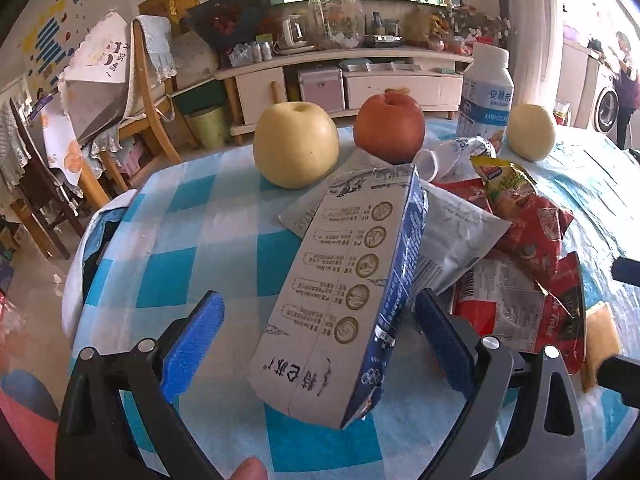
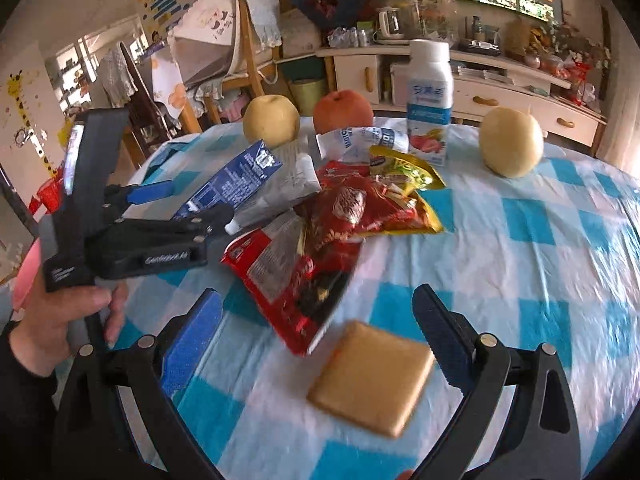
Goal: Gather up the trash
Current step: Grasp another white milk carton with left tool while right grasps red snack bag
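1. Surface (image 2: pixel 540 264) under a blue-and-white checked cloth: its near-left edge curves away towards wooden chairs (image 1: pixel 148 92); the right half lies bare apart from one yellow pear (image 2: pixel 511 142), while the left half is crowded.
2. Trash sits heaped around the middle: a blue-and-white milk carton (image 1: pixel 340 300), a grey flattened pouch (image 1: pixel 448 224) under it, red snack wrappers (image 2: pixel 304 264), a yellow packet (image 2: pixel 404 168) and a crushed white bottle (image 2: pixel 360 138); a tan square biscuit-like piece (image 2: pixel 372 376) lies apart, nearer the edge.
3. Left gripper (image 1: pixel 320 340) stands wide, its blue pads either side of the carton's near end; contact cannot be told.
4. Right gripper (image 2: pixel 320 340) also stands wide and holds nothing; the tan square lies just ahead between its fingers, blurred.
5. Behind the heap stand another yellow pear (image 1: pixel 296 144), a red apple (image 1: pixel 390 128) and an upright white yoghurt bottle (image 2: pixel 430 100).
6. Writing: the carton carries Chinese print and five round medal marks; the yoghurt bottle's blue label is Chinese, too small to read; the left gripper's body bears small white lettering, blurred.
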`<state>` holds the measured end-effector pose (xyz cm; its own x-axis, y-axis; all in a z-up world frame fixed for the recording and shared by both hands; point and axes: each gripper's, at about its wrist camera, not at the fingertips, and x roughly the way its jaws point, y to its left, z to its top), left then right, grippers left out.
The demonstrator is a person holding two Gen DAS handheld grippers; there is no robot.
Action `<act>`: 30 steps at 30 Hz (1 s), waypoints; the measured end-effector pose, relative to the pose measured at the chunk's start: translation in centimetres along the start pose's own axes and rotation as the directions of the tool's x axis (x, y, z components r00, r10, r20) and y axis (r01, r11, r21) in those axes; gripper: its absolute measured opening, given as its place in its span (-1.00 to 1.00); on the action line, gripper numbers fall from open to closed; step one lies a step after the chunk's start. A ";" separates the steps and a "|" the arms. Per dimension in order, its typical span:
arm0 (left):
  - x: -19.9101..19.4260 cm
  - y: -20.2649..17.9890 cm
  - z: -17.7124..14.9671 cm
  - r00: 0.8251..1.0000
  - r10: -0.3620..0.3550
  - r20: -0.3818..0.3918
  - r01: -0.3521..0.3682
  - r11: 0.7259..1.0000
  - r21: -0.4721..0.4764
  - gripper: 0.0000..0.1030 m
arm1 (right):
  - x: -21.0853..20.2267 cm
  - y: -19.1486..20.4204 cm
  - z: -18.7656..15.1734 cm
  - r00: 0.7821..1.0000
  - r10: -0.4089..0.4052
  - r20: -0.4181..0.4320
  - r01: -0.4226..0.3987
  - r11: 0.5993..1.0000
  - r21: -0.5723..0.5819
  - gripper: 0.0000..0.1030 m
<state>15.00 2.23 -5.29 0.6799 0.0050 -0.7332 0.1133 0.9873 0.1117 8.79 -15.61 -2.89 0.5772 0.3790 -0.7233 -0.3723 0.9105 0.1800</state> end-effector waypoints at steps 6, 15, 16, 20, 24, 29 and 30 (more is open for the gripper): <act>0.3 0.6 -0.2 1.000 -0.011 -0.002 0.011 1.000 -0.025 0.85 | 2.6 0.3 1.0 0.999 -0.011 -0.048 0.010 1.000 -0.011 0.87; 0.5 1.4 -0.2 0.999 -0.035 -0.015 0.035 0.999 -0.039 0.81 | 4.3 0.1 0.9 0.995 -0.001 -0.102 0.000 1.000 -0.012 0.15; 0.6 1.3 -0.2 0.999 -0.048 -0.018 0.048 0.998 -0.042 0.73 | 4.4 0.1 0.9 0.995 0.001 -0.102 -0.002 1.000 -0.010 0.06; 0.6 0.7 0.0 0.998 -0.055 -0.030 0.054 0.998 -0.035 0.28 | 4.2 -0.1 1.0 0.995 0.029 -0.095 -0.028 1.000 0.012 -0.21; 0.5 0.7 -0.1 0.997 -0.068 -0.035 0.066 0.997 -0.045 0.26 | 3.8 -0.2 1.1 0.995 0.051 -0.085 -0.049 0.999 0.020 -0.40; -0.9 0.8 0.1 0.998 -0.061 0.008 0.062 0.997 -0.046 0.26 | 3.1 0.2 1.1 0.995 0.073 -0.064 -0.072 0.997 0.010 -0.56; -1.4 0.9 0.2 0.998 -0.052 0.020 0.053 0.997 -0.049 0.26 | 2.9 0.2 1.1 0.995 0.075 -0.061 -0.074 0.997 0.009 -0.57</act>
<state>14.30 3.07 -4.07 0.6874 -0.0493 -0.7246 0.1133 0.9928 0.0400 11.18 -14.18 -4.23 0.5024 0.4354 -0.7470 -0.4077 0.8812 0.2394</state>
